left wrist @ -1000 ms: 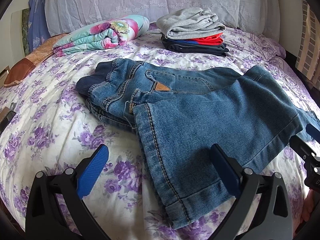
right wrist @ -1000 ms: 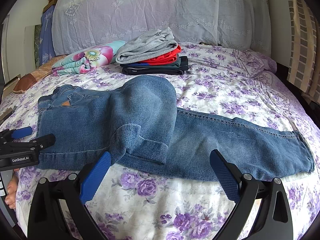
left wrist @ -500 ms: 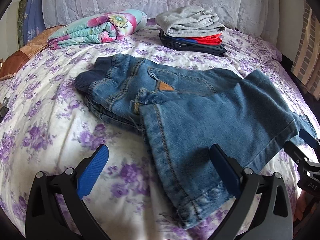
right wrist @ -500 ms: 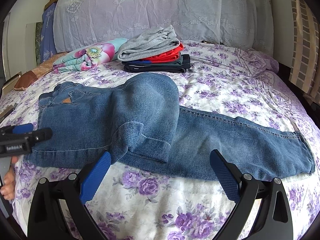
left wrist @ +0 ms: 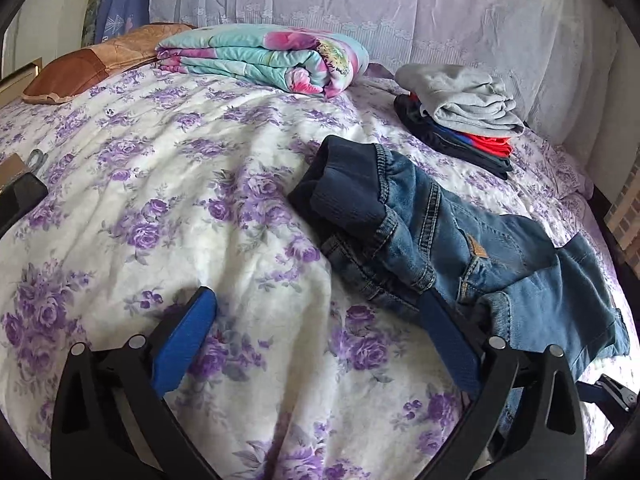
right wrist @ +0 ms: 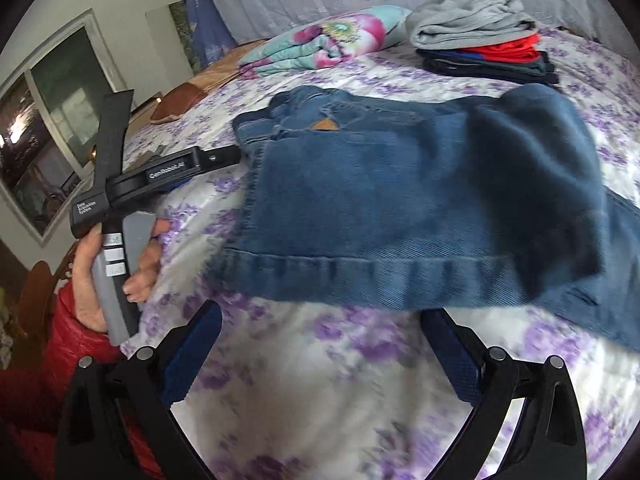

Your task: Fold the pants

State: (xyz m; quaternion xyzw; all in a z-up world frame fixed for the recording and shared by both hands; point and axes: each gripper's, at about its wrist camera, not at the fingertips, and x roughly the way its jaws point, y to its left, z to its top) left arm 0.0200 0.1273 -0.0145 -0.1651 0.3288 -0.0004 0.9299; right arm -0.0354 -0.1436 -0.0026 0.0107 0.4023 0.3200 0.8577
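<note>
— What's lying up near the head of the bed?

— A rolled floral quilt (left wrist: 264,58), teal and pink, on the purple-flowered bedspread (left wrist: 168,208). Just beside it toward the far right corner, a stack of folded clothes (left wrist: 460,120): grey on top, red and dark layers under it.

— And the far left corner?

— A brown cushion (left wrist: 84,74) at the edge. White lace pillows (left wrist: 400,8) stand along the back, and a window (right wrist: 44,128) shows at the left

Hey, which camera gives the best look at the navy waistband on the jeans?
The left wrist view. The ribbed navy waistband lies close and unobstructed at the jeans' near end. In the right wrist view, the jeans appear blurred and the waistband is barely distinguishable at the far edge.
</note>
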